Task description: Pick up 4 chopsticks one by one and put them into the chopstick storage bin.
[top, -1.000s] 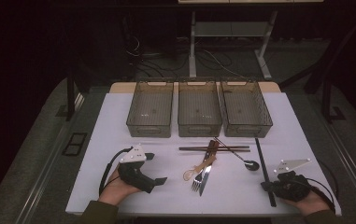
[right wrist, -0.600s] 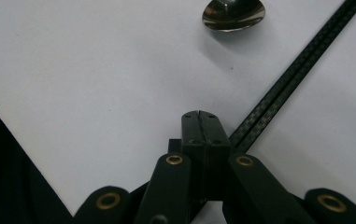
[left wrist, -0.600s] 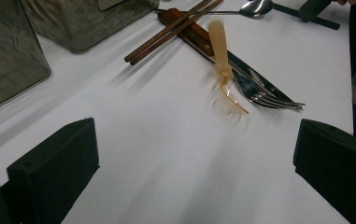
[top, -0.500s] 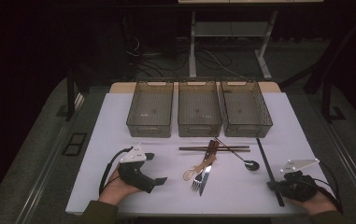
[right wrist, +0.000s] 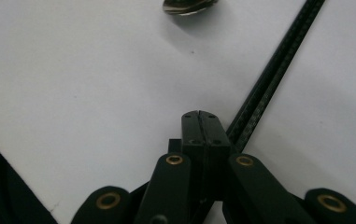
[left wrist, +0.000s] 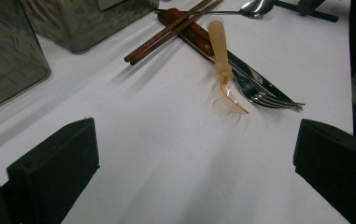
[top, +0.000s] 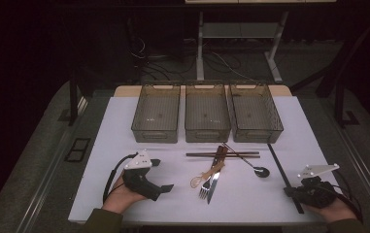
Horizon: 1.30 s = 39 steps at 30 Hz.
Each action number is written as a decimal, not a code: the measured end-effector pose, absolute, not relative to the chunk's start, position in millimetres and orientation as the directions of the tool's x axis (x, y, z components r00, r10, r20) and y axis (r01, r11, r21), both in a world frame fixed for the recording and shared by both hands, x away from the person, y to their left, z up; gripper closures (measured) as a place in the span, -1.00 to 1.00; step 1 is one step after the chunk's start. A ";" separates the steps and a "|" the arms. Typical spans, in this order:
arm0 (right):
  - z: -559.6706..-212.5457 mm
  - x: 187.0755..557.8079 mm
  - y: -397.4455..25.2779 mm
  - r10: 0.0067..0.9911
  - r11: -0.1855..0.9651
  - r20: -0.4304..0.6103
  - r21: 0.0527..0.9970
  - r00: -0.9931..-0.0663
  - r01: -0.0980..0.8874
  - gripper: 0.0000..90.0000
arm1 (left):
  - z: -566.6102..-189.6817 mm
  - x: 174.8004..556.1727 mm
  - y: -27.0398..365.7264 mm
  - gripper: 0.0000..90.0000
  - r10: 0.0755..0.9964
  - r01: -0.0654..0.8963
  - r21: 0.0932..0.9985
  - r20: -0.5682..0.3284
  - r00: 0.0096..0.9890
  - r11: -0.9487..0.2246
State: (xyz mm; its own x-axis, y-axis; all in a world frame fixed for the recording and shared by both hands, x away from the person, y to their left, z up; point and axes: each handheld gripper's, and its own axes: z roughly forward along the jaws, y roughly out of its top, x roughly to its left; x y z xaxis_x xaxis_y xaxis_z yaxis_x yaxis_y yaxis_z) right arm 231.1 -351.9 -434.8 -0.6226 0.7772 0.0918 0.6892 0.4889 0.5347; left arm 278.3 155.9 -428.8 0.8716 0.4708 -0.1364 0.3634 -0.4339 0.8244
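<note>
White tabletop (top: 124, 126) carries three bins (top: 207, 112), chopsticks (top: 223, 154), fork (top: 205, 188), knife (top: 213, 180), spoon (top: 260, 171), black rod (top: 280, 172).

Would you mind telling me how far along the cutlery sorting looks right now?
Nothing looks sorted: all three bins look empty. The fork, knife, amber plastic spoon, metal spoon and chopsticks lie on the table. The left gripper rests open facing them; the right gripper rests shut, empty. Everything remains.
</note>
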 end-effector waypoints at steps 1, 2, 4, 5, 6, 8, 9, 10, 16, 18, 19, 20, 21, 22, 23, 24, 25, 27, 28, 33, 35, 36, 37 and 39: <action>-434.6 231.2 -352.8 0.780 0.486 0.093 0.532 -0.619 0.693 1.00 | -428.9 278.3 155.8 -1.00 0.470 0.363 0.824 -0.136 0.872 -0.434; -434.6 231.6 -353.9 0.782 0.485 0.089 0.533 -0.616 0.693 1.00 | -429.0 278.2 155.7 -1.00 0.471 0.363 0.824 -0.136 0.872 -0.434; -434.6 232.2 -355.9 0.785 0.484 0.087 0.533 -0.614 0.694 1.00 | -429.0 278.4 155.7 -1.00 0.470 0.362 0.824 -0.135 0.872 -0.435; -434.6 232.4 -356.7 0.787 0.482 0.086 0.533 -0.611 0.695 1.00 | -429.0 278.3 155.7 -1.00 0.470 0.363 0.824 -0.136 0.872 -0.435; -434.5 232.6 -357.3 0.788 0.480 0.086 0.533 -0.609 0.696 1.00 | -428.9 278.4 156.0 -1.00 0.472 0.364 0.824 -0.136 0.871 -0.434; -434.4 233.2 -358.8 0.790 0.481 0.082 0.532 -0.608 0.697 1.00 | -428.9 278.4 155.9 -1.00 0.473 0.365 0.825 -0.138 0.870 -0.432; -434.5 233.2 -359.1 0.792 0.477 0.084 0.533 -0.604 0.699 1.00 | -428.9 278.4 156.0 -1.00 0.473 0.365 0.825 -0.138 0.870 -0.431; -434.5 233.4 -359.5 0.791 0.479 0.081 0.534 -0.606 0.697 1.00 | -428.9 278.4 155.9 -1.00 0.473 0.365 0.825 -0.138 0.870 -0.431; -424.1 235.8 -359.8 0.801 0.450 0.075 0.580 -0.594 0.680 0.88 | -429.4 278.8 155.6 -1.00 0.475 0.367 0.825 -0.140 0.869 -0.430; -419.9 243.3 -360.1 0.814 0.424 0.076 0.599 -0.575 0.679 0.81 | -429.5 278.8 155.5 -1.00 0.475 0.367 0.824 -0.139 0.869 -0.431; -418.5 248.5 -359.8 0.823 0.405 0.081 0.611 -0.562 0.680 0.76 | -429.5 278.8 155.3 -1.00 0.475 0.368 0.824 -0.139 0.869 -0.432; -417.5 254.8 -360.3 0.831 0.394 0.073 0.623 -0.552 0.676 0.73 | -429.5 278.7 155.2 -1.00 0.475 0.367 0.823 -0.137 0.869 -0.433; -416.8 261.5 -360.6 0.837 0.378 0.079 0.631 -0.541 0.677 0.73 | -429.6 278.8 155.2 -1.00 0.474 0.367 0.823 -0.138 0.870 -0.433; -417.1 270.0 -360.1 0.845 0.362 0.084 0.636 -0.528 0.682 0.71 | -429.6 278.9 155.4 -1.00 0.474 0.366 0.822 -0.136 0.870 -0.437; -417.6 277.0 -359.3 0.850 0.356 0.082 0.638 -0.520 0.683 0.70 | -429.7 279.1 155.5 -1.00 0.474 0.367 0.821 -0.137 0.870 -0.437; -418.0 283.8 -358.0 0.857 0.343 0.087 0.639 -0.507 0.689 0.70 | -429.7 279.2 155.6 -1.00 0.474 0.368 0.822 -0.138 0.870 -0.435; -418.3 291.0 -357.1 0.864 0.332 0.088 0.641 -0.496 0.692 0.70 | -429.7 279.5 155.7 -1.00 0.472 0.365 0.822 -0.136 0.871 -0.436; -419.7 306.4 -355.7 0.877 0.307 0.091 0.649 -0.471 0.696 0.70 | -430.0 279.4 155.6 -1.00 0.473 0.368 0.822 -0.139 0.870 -0.435; -420.7 313.6 -354.6 0.885 0.293 0.096 0.645 -0.455 0.705 0.70 | -430.0 279.6 155.6 -1.00 0.471 0.366 0.822 -0.138 0.871 -0.437; -429.1 343.6 -348.8 0.902 0.271 0.093 0.640 -0.422 0.719 0.70 | -430.3 279.4 154.9 -1.00 0.471 0.369 0.823 -0.142 0.870 -0.433; -432.7 351.1 -345.7 0.904 0.277 0.086 0.630 -0.419 0.726 0.70 | -430.7 279.2 154.2 -1.00 0.472 0.371 0.823 -0.145 0.870 -0.431; -434.4 353.8 -344.3 0.907 0.265 0.093 0.630 -0.410 0.730 0.70 | -430.8 279.3 153.9 -1.00 0.470 0.370 0.822 -0.144 0.871 -0.434; -435.9 356.4 -343.5 0.907 0.264 0.094 0.632 -0.410 0.728 0.70 | -430.9 279.2 153.7 -1.00 0.469 0.369 0.820 -0.142 0.872 -0.437; -438.1 359.8 -341.2 0.910 0.268 0.083 0.629 -0.406 0.730 0.70 | -430.9 279.1 153.5 -1.00 0.470 0.370 0.820 -0.143 0.871 -0.437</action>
